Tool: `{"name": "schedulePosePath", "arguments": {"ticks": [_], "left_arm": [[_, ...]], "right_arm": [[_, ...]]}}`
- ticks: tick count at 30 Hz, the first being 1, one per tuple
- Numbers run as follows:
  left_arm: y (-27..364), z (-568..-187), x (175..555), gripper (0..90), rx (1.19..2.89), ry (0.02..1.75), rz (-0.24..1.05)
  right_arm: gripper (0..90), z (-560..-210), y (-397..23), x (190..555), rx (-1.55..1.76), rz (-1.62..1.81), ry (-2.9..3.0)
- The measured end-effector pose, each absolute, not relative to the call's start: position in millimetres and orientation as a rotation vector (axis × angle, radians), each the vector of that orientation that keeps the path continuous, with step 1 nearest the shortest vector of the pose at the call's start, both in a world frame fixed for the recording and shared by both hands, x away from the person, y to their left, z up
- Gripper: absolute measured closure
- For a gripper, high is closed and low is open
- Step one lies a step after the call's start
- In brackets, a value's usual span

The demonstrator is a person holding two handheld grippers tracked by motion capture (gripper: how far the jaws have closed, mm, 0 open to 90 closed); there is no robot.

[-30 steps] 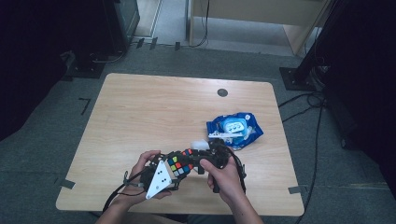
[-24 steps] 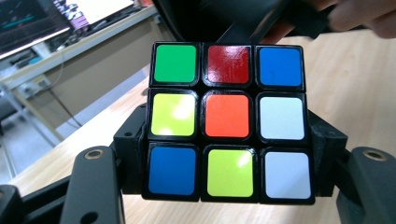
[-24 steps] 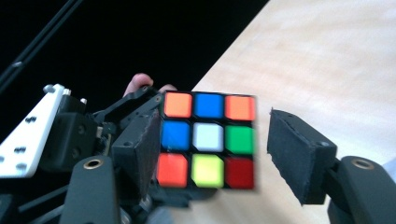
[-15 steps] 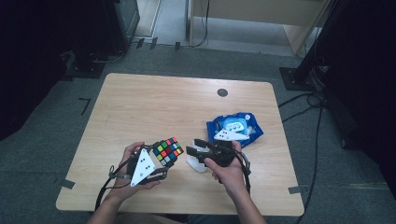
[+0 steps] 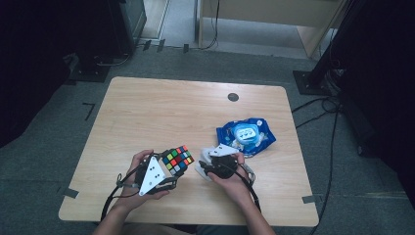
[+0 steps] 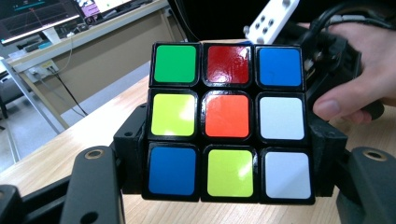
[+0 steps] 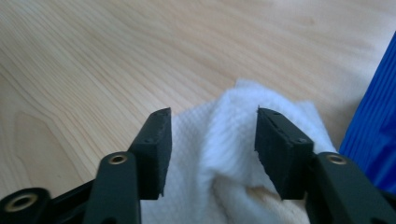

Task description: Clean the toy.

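You are holding the puzzle cube point(image 6: 228, 123) clamped between the jaws of your left gripper point(image 5: 155, 177), raised just off the bench point(image 5: 161, 112), while your right gripper point(image 7: 210, 154) is reaching down over the white cloth point(image 7: 233, 135) beside the blue packet point(image 5: 247, 134). The step in hand looks like picking up that cloth. The right jaws have just been closing and are standing half open, a raised fold of cloth between them but not yet pinched. Next, you should be closing squarely on that fold before lifting. Compared with a second ago, your two grippers are now apart, and the right one is sitting lower, over the cloth.
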State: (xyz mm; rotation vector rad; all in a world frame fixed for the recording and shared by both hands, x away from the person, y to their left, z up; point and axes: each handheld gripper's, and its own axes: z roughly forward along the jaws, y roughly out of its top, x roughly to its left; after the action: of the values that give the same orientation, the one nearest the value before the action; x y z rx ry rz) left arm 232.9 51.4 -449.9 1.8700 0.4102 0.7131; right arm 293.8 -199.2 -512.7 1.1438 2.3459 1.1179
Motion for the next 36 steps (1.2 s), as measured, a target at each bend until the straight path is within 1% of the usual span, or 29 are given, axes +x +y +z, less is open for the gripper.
{"name": "schedulePosePath", "arguments": {"ticks": [6,7,9,11,15,19,23,26,30,36], "left_arm": [[54,-449,234,33.6,1.859,0.422,0.693],[54,-449,234,33.5,1.86,0.422,0.691],[54,-449,234,33.5,1.858,0.426,0.689],[54,-449,235,33.6,1.855,0.429,0.687],[55,-450,236,33.5,1.857,0.436,0.687],[54,-451,237,33.6,1.86,0.442,0.681],[52,-452,236,33.6,1.867,0.437,0.677],[50,-452,234,33.6,1.862,0.432,0.671],[47,-450,231,33.6,1.846,0.418,0.65],[40,-448,225,33.6,1.844,0.388,0.646]], "right_arm": [[64.6,-518,-205,295,1.185,1.119,2.344],[68.6,-518,-206,295,1.191,1.123,2.34],[81.9,-518,-208,295,1.194,1.106,2.322],[87.4,-518,-211,295,1.224,1.119,2.333],[88.7,-506,-213,289,1.238,1.196,2.289],[88.8,-469,-212,277,1.188,1.391,2.2],[88.9,-427,-205,256,1.058,1.624,2.133],[88.9,-406,-198,241,0.97,1.751,2.097],[88.9,-395,-191,231,0.899,1.832,2.085],[88.9,-402,-185,231,0.916,1.836,2.092]]}}
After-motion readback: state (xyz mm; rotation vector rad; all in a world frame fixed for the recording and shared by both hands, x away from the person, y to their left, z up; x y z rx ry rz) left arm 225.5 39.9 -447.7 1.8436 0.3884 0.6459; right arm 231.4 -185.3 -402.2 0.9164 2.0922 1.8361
